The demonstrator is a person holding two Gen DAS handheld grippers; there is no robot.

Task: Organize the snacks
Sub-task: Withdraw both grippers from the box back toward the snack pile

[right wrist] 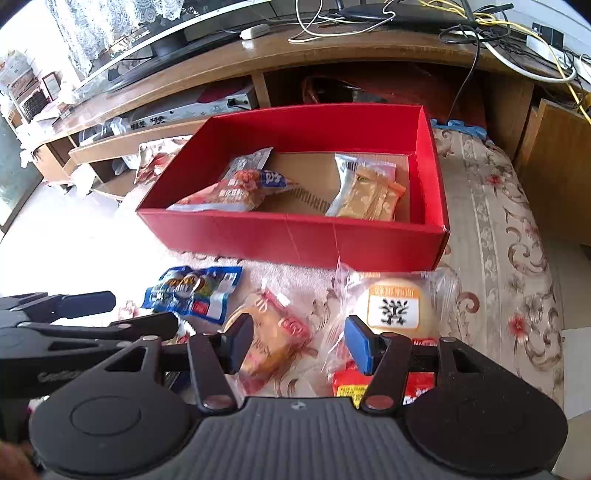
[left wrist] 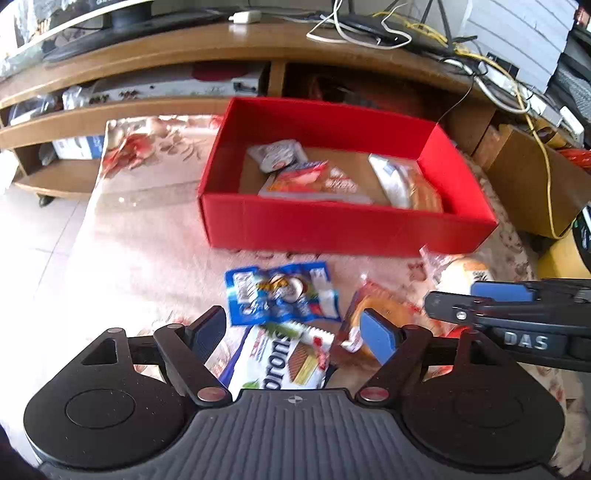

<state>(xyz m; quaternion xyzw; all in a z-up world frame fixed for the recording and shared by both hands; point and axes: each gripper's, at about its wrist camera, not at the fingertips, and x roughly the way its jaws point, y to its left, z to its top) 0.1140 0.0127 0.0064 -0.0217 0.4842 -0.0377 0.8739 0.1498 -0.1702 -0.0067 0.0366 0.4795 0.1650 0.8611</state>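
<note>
A floral cloth (right wrist: 491,229) in beige with red blooms covers the work surface, bleached white by sunlight off to the left of both tongs. Beyond it runs a long wooden TV stand (left wrist: 207,44) with open shelves, and a tangle of white and yellow cables (left wrist: 373,26) lies on its top.

Straight ahead of both tongs sits a red box (right wrist: 295,236), open-topped with a plain cardboard floor. Inside, on its left side, lie an orange snack bag (right wrist: 229,192) and a silvery pack behind it; on its right side rest a tan wrapped pastry (right wrist: 373,195) and a pale packet beneath it.

Between the box and the tongs, loose snacks lie on the cloth. A blue packet (left wrist: 280,293) rests just ahead of the left gripper (left wrist: 293,330), whose fingers are spread wide and empty above a white wafer pack (left wrist: 280,360) reading "prom…", the rest cut off. The right gripper (right wrist: 299,345) also hangs released, its left finger over an orange bread packet (right wrist: 271,341). Just ahead of its right finger is a round bun in clear wrap (right wrist: 395,302), carrying an orange-edged label with a black pattern; its text is too small to read. A red pack (right wrist: 349,386) peeks out under that finger. The right tool's side shows "DAS".
</note>
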